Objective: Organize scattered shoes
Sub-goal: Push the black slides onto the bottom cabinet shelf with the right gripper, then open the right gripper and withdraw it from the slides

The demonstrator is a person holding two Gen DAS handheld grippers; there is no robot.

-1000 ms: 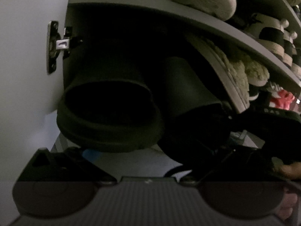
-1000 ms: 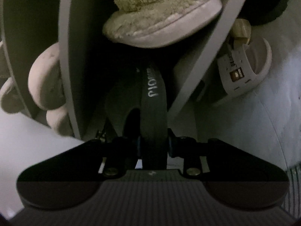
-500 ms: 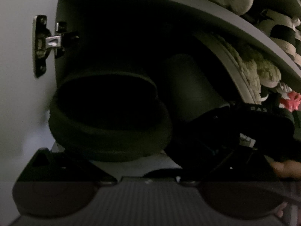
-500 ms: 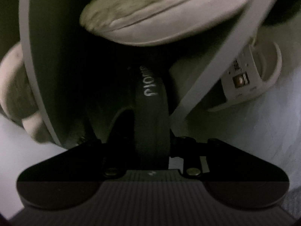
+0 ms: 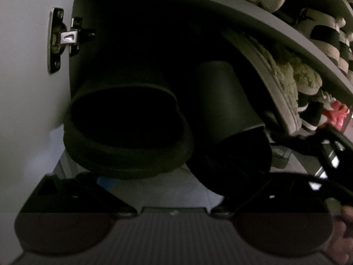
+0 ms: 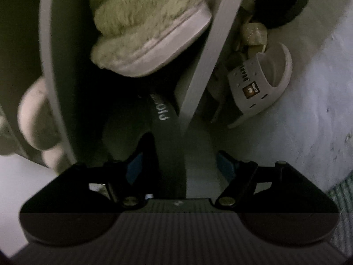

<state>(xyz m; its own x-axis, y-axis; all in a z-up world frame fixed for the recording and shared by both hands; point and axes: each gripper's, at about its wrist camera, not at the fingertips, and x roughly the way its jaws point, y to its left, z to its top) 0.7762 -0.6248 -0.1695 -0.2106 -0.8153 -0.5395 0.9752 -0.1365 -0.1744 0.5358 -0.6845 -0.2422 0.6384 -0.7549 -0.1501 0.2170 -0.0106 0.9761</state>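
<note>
Black rubber slide sandal [image 6: 169,137] with white lettering on its strap is lying in the grey shelf [image 6: 198,81] compartment, below a fluffy cream slipper [image 6: 145,33]. We are seeing our right gripper [image 6: 179,165] spread wide, its blue pads [image 6: 134,165] off the strap. Our left gripper [image 5: 174,190] is facing a second black slide sandal [image 5: 128,130] on the same shelf; whether it is parted we cannot tell. A white slide sandal [image 6: 262,84] is lying on the floor.

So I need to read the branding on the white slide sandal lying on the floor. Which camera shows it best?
The right wrist view: the white slide sandal lies on the floor right of the shelf edge, its strap lettering and badge facing the camera, though only partly legible. In the left wrist view I cannot pick it out.
</note>
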